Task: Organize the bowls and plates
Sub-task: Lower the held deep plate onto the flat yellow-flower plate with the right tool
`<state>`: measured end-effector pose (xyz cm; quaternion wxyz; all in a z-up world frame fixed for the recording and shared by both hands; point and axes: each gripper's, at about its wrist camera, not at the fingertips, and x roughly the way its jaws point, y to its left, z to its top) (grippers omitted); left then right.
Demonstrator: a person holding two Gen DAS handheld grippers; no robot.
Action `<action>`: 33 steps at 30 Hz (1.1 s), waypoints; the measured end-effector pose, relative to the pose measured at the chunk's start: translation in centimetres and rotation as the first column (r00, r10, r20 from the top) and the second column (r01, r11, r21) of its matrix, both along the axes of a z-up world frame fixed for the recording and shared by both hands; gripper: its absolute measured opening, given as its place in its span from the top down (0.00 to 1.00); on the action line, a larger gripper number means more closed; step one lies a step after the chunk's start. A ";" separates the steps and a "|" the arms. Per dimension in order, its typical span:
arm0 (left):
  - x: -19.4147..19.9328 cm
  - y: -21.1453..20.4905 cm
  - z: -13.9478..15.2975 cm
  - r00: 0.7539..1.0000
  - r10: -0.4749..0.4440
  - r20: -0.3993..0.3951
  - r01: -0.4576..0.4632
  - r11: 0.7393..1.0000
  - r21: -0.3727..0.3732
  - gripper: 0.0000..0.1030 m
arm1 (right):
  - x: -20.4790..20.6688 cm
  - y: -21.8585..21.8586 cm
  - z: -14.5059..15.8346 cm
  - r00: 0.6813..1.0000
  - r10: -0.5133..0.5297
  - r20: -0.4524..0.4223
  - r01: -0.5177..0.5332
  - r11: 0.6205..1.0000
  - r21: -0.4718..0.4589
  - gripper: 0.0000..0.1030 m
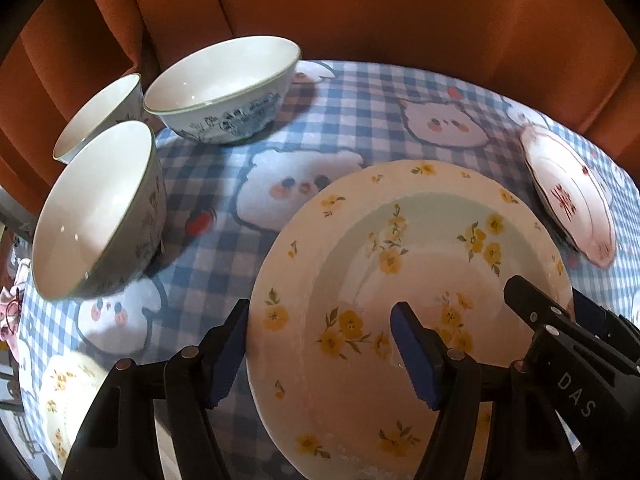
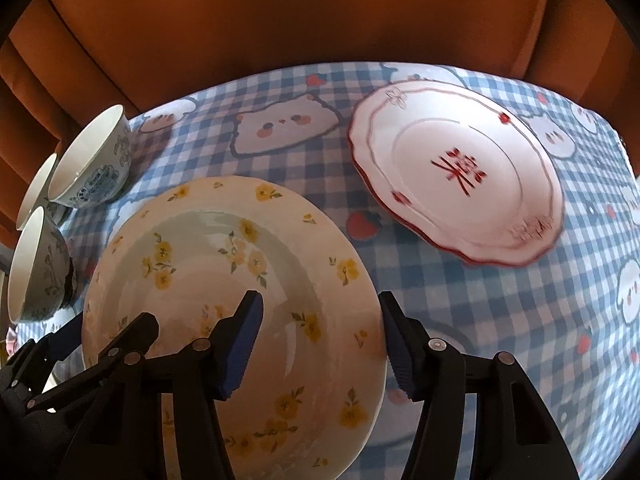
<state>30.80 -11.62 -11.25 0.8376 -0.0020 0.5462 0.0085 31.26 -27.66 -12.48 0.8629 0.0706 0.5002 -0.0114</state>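
Left wrist view: my left gripper [image 1: 320, 344] and right gripper [image 2: 320, 336] both gape wide astride the yellow-flowered plate's [image 1: 408, 280] rim at six o'clock; I'd close squarely before lifting.

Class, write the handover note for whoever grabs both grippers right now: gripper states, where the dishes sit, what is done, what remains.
Left gripper: open, straddling the left rim of the yellow-flower plate.
Right gripper: open, straddling its right rim.
Neither has closed on it.
Three bowls stand grouped at the left; the red-trimmed plate lies apart on the right.
Done: nothing stacked yet.
Left: grip the plate, probably stack both plates, then nest the bowls.
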 end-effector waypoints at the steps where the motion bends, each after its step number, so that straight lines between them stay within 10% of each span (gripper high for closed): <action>1: -0.4 -0.2 0.0 1.000 -0.009 -0.003 0.009 1.000 0.001 0.32 | -0.4 -0.2 0.0 1.000 -0.004 -0.004 0.004 1.000 -0.002 0.40; 33: -2.9 -2.4 0.6 0.998 0.006 -0.059 -0.006 1.000 0.000 0.29 | -4.0 -2.9 -1.1 0.996 0.033 -0.077 -0.031 0.999 0.037 0.42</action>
